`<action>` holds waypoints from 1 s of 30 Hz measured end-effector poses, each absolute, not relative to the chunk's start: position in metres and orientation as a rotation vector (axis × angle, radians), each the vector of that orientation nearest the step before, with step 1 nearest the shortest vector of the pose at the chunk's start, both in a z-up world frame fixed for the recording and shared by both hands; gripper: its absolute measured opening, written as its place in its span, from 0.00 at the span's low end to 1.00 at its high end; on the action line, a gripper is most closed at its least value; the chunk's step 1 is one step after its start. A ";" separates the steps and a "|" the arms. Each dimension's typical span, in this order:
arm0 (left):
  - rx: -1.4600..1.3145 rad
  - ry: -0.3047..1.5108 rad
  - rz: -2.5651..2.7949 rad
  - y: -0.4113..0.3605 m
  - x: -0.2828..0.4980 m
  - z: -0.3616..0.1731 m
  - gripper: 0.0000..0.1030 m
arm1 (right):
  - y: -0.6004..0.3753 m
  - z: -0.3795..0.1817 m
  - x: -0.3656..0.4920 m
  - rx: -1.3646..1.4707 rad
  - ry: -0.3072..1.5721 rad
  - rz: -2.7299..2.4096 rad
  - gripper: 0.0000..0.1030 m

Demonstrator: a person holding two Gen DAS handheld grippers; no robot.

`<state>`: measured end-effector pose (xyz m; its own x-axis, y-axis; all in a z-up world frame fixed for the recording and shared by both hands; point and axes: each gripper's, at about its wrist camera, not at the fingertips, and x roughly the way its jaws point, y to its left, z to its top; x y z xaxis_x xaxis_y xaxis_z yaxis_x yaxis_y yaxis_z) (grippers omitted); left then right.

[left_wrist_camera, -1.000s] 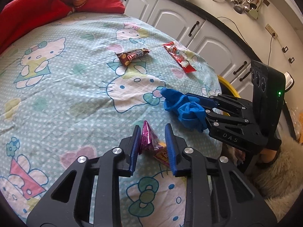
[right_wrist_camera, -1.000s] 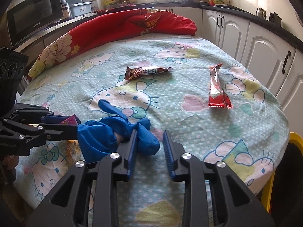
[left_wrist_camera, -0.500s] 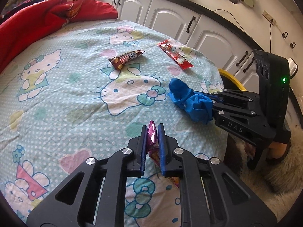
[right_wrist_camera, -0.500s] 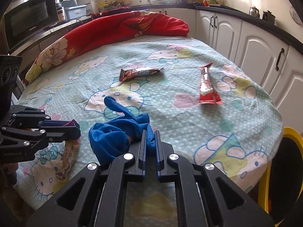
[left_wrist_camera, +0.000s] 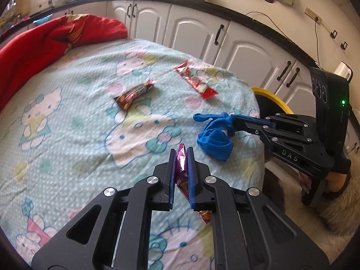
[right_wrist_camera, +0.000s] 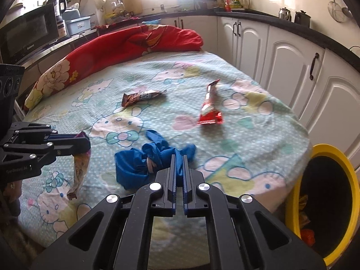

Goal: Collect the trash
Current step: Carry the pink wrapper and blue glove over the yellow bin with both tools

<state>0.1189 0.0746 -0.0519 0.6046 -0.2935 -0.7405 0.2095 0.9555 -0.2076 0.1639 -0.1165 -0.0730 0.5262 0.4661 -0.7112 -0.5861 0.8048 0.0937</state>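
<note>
My left gripper (left_wrist_camera: 181,151) is shut on a pink snack wrapper (left_wrist_camera: 181,164) and holds it above the bed; the wrapper hangs below it in the right wrist view (right_wrist_camera: 79,171). My right gripper (right_wrist_camera: 178,157) is shut on a crumpled blue glove (right_wrist_camera: 144,162), lifted off the sheet; the glove also shows in the left wrist view (left_wrist_camera: 214,139). A brown chocolate bar wrapper (right_wrist_camera: 141,96) and a red wrapper (right_wrist_camera: 209,110) lie on the bed further back. A yellow-rimmed trash bin (right_wrist_camera: 324,193) stands at the bed's right corner.
The bed has a Hello Kitty sheet (right_wrist_camera: 247,135) and a red blanket (right_wrist_camera: 126,47) at its far end. White kitchen cabinets (right_wrist_camera: 292,67) run along the right side. A microwave (right_wrist_camera: 29,38) sits on the counter at left.
Both grippers have closed, the left on the pink wrapper and the right on the blue glove, and both have lifted their items off the sheet.
</note>
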 end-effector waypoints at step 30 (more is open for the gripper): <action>-0.025 0.767 -0.456 -0.048 0.174 -0.012 0.04 | -0.246 -0.034 0.166 -0.080 0.723 0.409 0.03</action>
<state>0.1737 -0.0477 -0.0123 0.6274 -0.4070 -0.6639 0.3889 0.9024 -0.1857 0.1663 -0.2456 -0.0344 0.6746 0.3364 -0.6571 -0.3907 0.9179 0.0688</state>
